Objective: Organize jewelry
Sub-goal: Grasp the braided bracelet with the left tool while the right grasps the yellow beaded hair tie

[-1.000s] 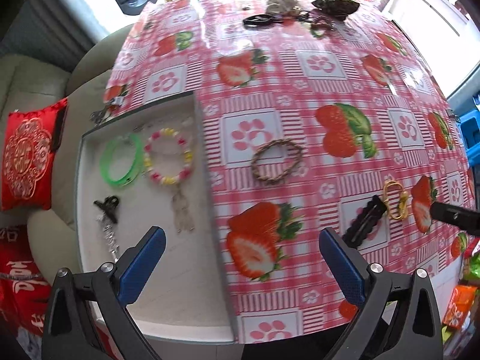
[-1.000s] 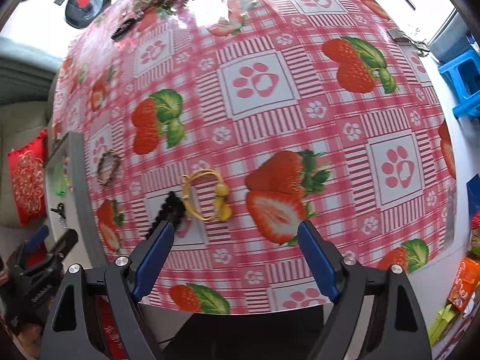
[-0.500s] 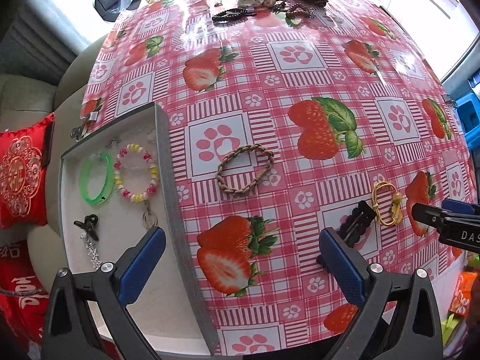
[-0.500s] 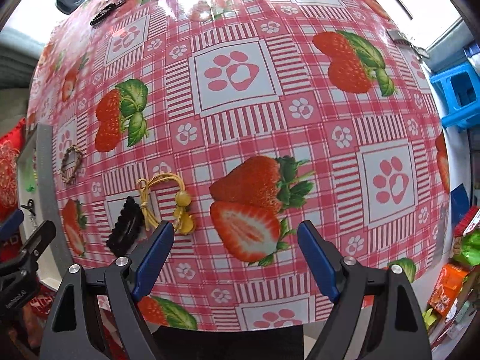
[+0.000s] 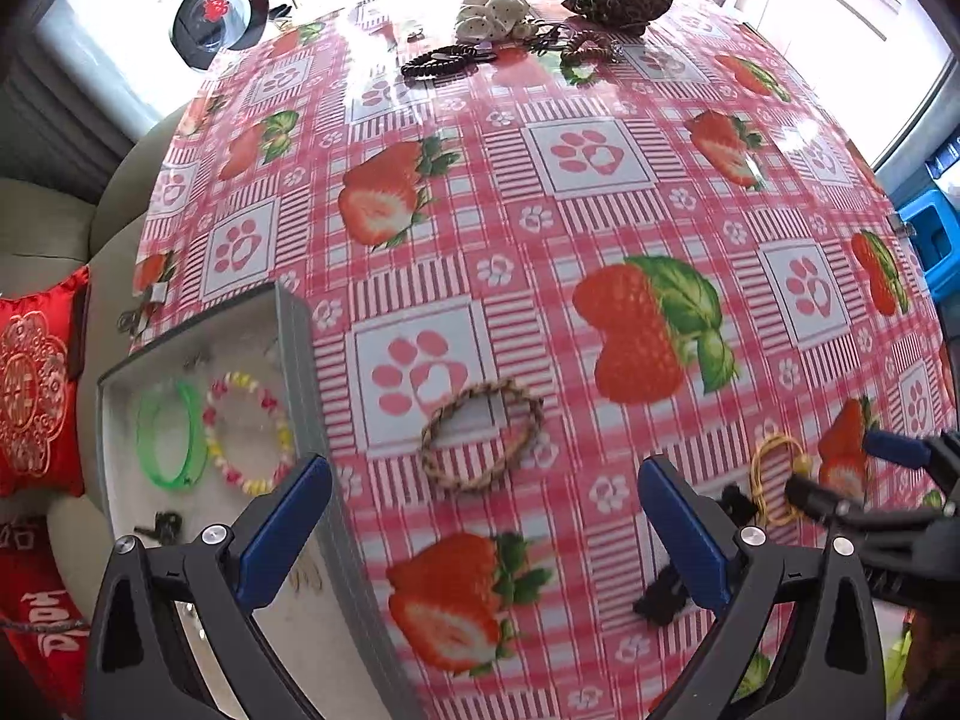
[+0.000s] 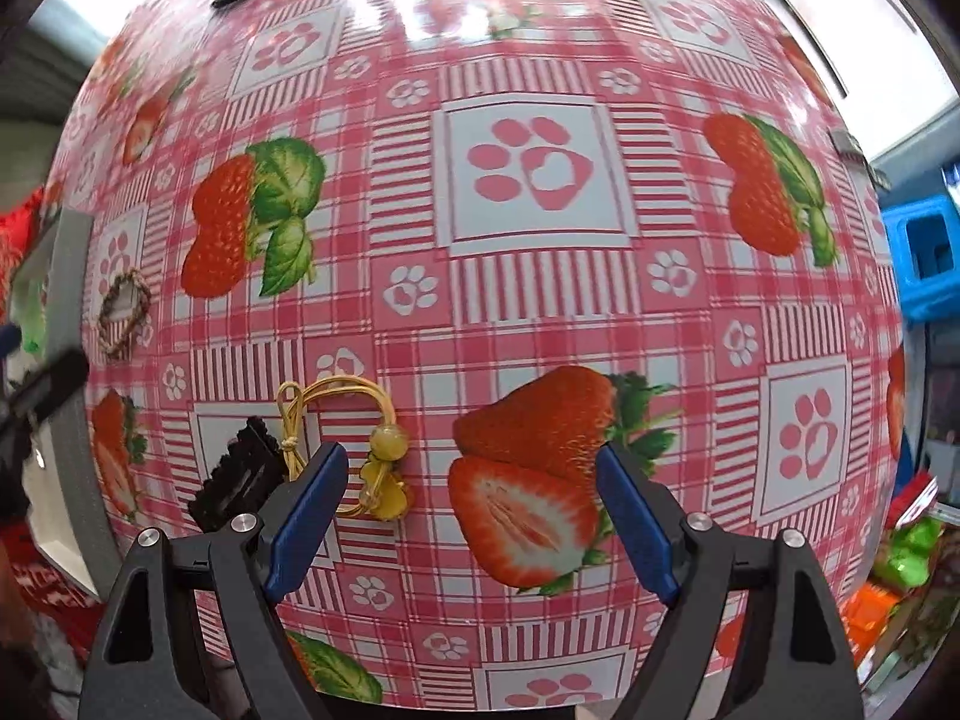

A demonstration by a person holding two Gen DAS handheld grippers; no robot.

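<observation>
Progress check, jewelry sort. The grey tray [image 5: 294,360] sits at the left edge of the table [image 5: 600,228], partly overhanging it. Already inside: a green bangle [image 5: 171,438], a pink-and-yellow beaded bracelet [image 5: 246,432], a small dark clip [image 5: 165,525], and something pale near the left gripper's finger that is too blurred to name. Still out on the tablecloth: a braided brown bracelet [image 5: 480,438] just right of the tray wall, a black hair clip [image 6: 240,480], and a yellow cord bracelet with beads [image 6: 360,450] touching or just beside that clip. At the far end of the table lies a further cluster [image 5: 510,42] of dark bands and pale pieces, untouched as far as can be seen. Left gripper [image 5: 480,534]: released, jaws wide, nothing between them, hanging over the gap between tray and braided bracelet. Right gripper [image 6: 474,516]: also released, jaws wide and empty, pointing down at the cloth, its left finger overlapping the yellow cord in view; contact cannot be confirmed. Judgement: roughly a third done at best; three near pieces and the far cluster remain. Likely next targets are the yellow cord for the right, the braided bracelet for the left.
</observation>
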